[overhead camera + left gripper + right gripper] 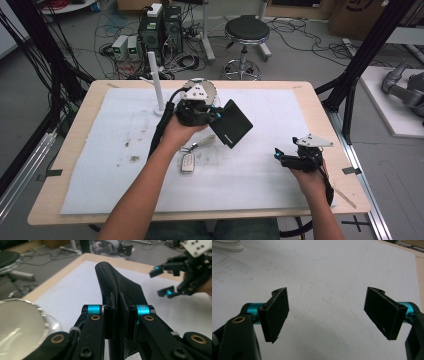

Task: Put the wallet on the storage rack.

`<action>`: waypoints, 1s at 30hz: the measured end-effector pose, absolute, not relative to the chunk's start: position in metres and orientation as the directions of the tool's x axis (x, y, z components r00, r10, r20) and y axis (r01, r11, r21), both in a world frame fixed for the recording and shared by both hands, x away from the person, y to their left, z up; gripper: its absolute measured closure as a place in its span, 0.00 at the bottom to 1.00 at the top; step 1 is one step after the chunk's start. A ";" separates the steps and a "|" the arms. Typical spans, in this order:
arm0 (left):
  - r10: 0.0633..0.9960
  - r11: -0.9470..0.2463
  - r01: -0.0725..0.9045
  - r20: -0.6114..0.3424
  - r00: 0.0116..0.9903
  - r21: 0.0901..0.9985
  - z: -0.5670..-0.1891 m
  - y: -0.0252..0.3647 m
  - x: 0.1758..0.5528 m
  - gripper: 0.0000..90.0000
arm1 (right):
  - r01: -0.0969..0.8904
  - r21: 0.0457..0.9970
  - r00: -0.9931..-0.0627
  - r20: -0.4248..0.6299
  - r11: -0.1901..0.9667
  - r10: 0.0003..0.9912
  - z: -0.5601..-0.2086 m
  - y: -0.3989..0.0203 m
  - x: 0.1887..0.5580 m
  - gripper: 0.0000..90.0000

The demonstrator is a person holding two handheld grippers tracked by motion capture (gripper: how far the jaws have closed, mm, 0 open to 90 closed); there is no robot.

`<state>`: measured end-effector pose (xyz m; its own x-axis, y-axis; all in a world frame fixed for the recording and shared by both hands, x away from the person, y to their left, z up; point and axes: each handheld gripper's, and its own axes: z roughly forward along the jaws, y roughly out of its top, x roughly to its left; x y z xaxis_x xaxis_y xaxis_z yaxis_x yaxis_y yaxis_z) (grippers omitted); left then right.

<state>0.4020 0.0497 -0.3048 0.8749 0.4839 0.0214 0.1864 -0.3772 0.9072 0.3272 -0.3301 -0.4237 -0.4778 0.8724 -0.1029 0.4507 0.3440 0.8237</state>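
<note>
Clamping a black wallet [231, 123] by its edge, the left hand-held gripper [212, 117] holds it above the surface [70, 200], its long axis slanting toward the near right. The right hand-held gripper [278, 154] waits open, well apart at the right, jaws pointing left toward the wallet, forearm low.

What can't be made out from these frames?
- Black wallet: its lower end, cut off by the bottom edge in the left gripper view; the left gripper is shut on it.
- Key fob: buttons too small, high view.
- Glass bowl: cut off by the left edge, left gripper view.
</note>
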 end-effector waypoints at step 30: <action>0.666 -0.359 0.219 0.084 0.741 0.907 -0.260 0.103 0.459 0.92 | 0.449 0.822 -0.487 -0.104 0.351 0.867 -0.425 -0.326 0.329 0.23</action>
<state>0.4592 0.1032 -0.2599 0.7414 0.6657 0.0844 0.2188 -0.3588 0.9074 0.3291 -0.3258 -0.4248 -0.4872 0.8671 -0.1041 0.4490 0.3509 0.8217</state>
